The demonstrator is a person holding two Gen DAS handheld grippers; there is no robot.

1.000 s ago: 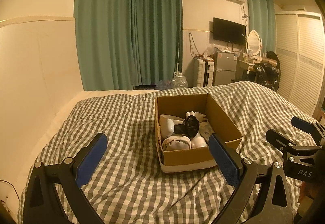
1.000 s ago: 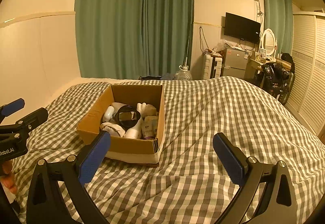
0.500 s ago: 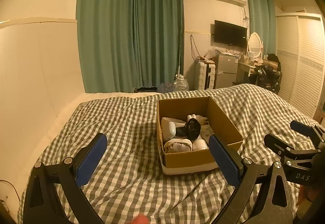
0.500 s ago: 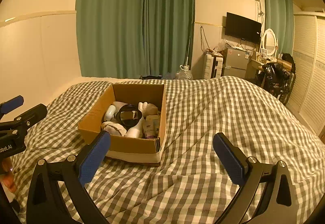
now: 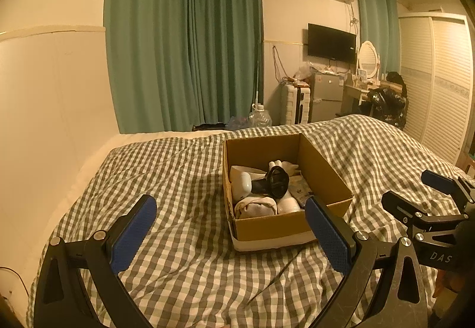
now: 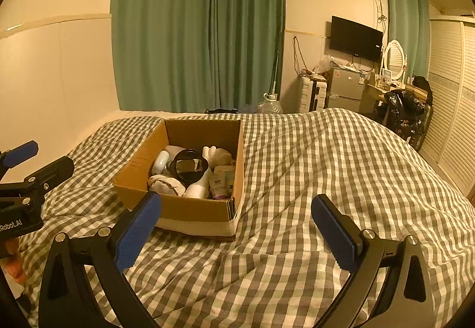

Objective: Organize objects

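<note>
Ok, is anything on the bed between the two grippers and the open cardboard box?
Nothing visible. Only bare checked bedspread lies between the open left gripper, the open right gripper and the brown cardboard box. The box's top is open.

The open brown cardboard box (image 6: 193, 210) hides its lower contents behind its near wall; print on the small purple-and-white pouch (image 6: 220, 184) inside is too small to read
</note>
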